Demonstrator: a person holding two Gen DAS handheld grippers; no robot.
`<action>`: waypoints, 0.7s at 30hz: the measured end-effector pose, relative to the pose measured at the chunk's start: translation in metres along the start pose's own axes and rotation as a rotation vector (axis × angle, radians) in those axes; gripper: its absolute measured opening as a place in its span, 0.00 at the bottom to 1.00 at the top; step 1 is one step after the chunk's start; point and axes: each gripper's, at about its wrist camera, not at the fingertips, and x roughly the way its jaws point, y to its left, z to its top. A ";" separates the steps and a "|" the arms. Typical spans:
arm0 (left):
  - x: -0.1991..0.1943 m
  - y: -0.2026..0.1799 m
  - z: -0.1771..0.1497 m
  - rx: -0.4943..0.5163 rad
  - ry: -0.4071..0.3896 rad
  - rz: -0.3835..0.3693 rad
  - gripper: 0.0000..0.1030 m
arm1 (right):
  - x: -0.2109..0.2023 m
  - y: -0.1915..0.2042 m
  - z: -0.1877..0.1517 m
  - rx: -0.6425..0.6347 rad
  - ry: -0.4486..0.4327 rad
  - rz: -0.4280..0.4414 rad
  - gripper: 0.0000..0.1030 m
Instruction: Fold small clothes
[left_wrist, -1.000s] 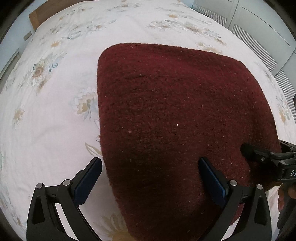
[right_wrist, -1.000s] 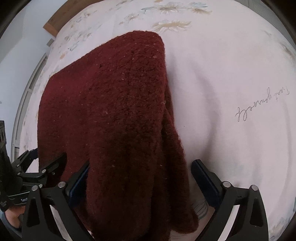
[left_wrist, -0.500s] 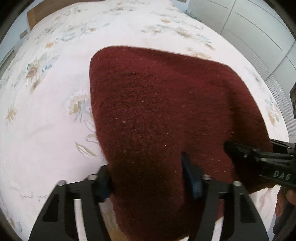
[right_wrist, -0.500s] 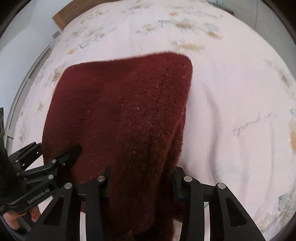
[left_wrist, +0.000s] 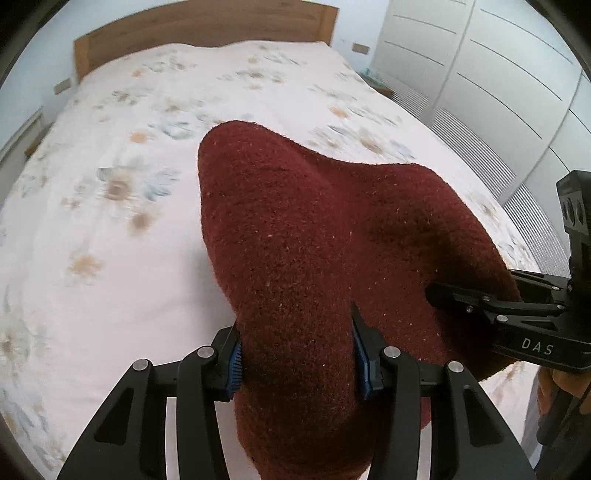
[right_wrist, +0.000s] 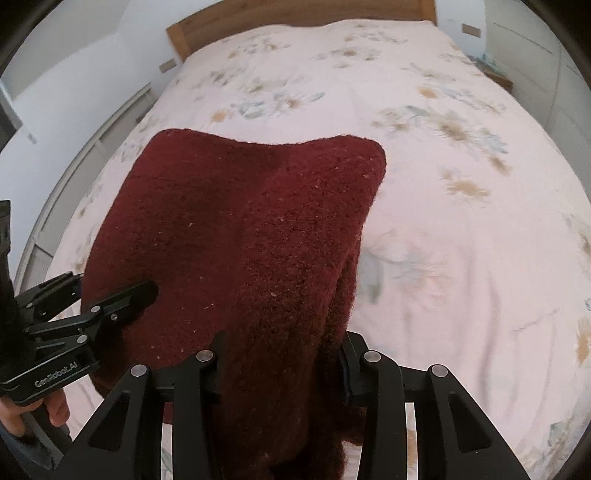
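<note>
Dark red fuzzy knit garment, near edge lifted above bed.

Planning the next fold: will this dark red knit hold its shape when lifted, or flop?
Probably flops: the dark red knit sags between the left gripper and the right gripper. Its fuzzy surface likely resists slipping. It looks thick, so perhaps fairly heavy.

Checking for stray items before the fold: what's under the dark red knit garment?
Around the garment only the floral bedspread shows. Beneath it is covered, so unknown. Left tool and right tool pinch its near edge.
</note>
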 end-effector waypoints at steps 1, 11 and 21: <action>-0.003 0.010 -0.003 -0.010 0.001 0.010 0.41 | 0.011 0.006 -0.002 -0.003 0.017 0.001 0.39; 0.042 0.077 -0.069 -0.108 0.129 0.049 0.48 | 0.070 0.001 -0.041 0.039 0.101 -0.009 0.48; 0.042 0.069 -0.064 -0.117 0.111 0.099 0.63 | 0.050 0.009 -0.041 -0.013 0.058 -0.071 0.59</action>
